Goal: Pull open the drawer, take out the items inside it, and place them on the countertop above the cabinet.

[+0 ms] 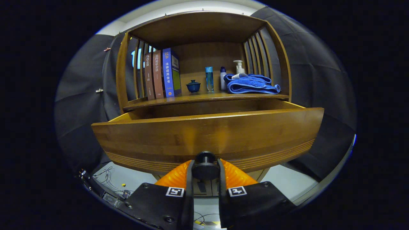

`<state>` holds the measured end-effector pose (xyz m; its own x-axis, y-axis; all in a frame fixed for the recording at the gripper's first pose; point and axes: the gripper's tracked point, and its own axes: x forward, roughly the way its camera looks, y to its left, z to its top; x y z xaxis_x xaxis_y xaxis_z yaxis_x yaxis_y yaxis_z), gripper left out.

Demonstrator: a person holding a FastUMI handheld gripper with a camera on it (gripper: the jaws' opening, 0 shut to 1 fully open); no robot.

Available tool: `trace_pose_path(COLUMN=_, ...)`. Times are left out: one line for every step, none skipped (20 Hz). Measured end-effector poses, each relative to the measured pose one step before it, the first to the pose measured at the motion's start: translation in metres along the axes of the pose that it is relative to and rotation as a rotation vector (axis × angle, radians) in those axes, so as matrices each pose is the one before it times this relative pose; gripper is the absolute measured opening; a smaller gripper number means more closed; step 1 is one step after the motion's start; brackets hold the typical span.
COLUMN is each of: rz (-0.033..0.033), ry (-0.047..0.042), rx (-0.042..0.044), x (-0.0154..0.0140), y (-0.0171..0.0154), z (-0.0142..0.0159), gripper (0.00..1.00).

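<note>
A wooden drawer (207,134) stands pulled out of the cabinet toward me, its broad front panel close above my fingers. A round dark knob (205,166) juts from the panel's lower middle, and my gripper (205,171) is shut on it, one finger pressing each side. The drawer's inside is hidden behind the front panel; just its rim and side walls show. Above it runs the wooden countertop (204,97) of the cabinet, inside an open shelf frame.
On the countertop stand three books (161,75) at the left, a small blue lidded cup (193,86), a blue bottle (209,78), a white bottle (223,78), a pump dispenser (238,67) and a folded blue towel (250,84). Cables (107,182) lie on the floor below left.
</note>
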<state>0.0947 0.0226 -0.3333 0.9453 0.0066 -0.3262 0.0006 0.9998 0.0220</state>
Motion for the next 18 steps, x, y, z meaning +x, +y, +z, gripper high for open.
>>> trace_pose_path(rz=-0.00099, ry=0.00261, rx=-0.00102, x=-0.00524, y=0.00091, z=-0.00216, gripper=0.35)
trace_pose_path(rz=0.0002, ry=0.00222, rx=0.00182, x=-0.0058, y=0.00065, z=-0.00268, gripper=0.35)
trace_pose_path(rz=-0.00207, ry=0.00335, rx=0.00079, x=-0.0046, y=0.00031, z=-0.00261, gripper=0.35)
trace_pose_path(rz=-0.00293, ry=0.00546, rx=0.00128, x=-0.00352, y=-0.00053, z=-0.0042, gripper=0.35)
trace_pose_path(rz=0.00048, ry=0.00849, rx=0.00206, x=-0.00375, y=0.00068, z=-0.00485, gripper=0.35)
trace_pose_path(rz=0.00065, ry=-0.0066, rx=0.00386, x=-0.00318, y=0.00037, z=0.00167, gripper=0.35)
trace_pose_path(rz=-0.00215, ry=0.00332, rx=-0.00566, x=-0.00238, y=-0.00019, z=-0.00208, gripper=0.35)
trace_pose_path(rz=0.00043, ry=0.00168, rx=-0.00445, x=-0.00205, y=-0.00032, z=-0.00173, gripper=0.35)
trace_pose_path(rz=0.00214, ry=0.00014, rx=0.00241, x=-0.00049, y=0.00023, z=0.00047, gripper=0.35)
trace_pose_path(rz=0.00399, ry=0.01182, rx=0.00188, x=0.0006, y=0.00053, z=-0.00124, gripper=0.35)
trace_pose_path(rz=0.00877, ry=0.01278, rx=0.00915, x=0.00132, y=0.00011, z=-0.00208, gripper=0.36)
trace_pose_path(rz=0.01624, ry=0.01592, rx=0.01698, x=-0.00279, y=0.00112, z=0.0006, gripper=0.4)
trace_pose_path(rz=0.02187, ry=0.00094, rx=0.02953, x=-0.0035, y=0.00117, z=0.00428, gripper=0.45)
trace_pose_path(rz=0.00625, ry=-0.00292, rx=0.02802, x=-0.00533, y=-0.00187, z=0.00687, gripper=0.55)
trace_pose_path(rz=-0.00204, ry=-0.00017, rx=0.01333, x=-0.00554, y=-0.00358, z=0.00751, gripper=0.66)
trace_pose_path(rz=-0.00877, ry=0.01162, rx=0.00049, x=-0.00666, y=-0.00385, z=0.00316, gripper=0.77)
trace_pose_path(rz=0.00304, ry=0.0131, rx=-0.00756, x=-0.0066, y=-0.00021, z=0.00562, gripper=0.88)
trace_pose_path(rz=-0.00665, ry=0.01132, rx=-0.02208, x=-0.0092, y=-0.00195, z=0.00778, gripper=0.99)
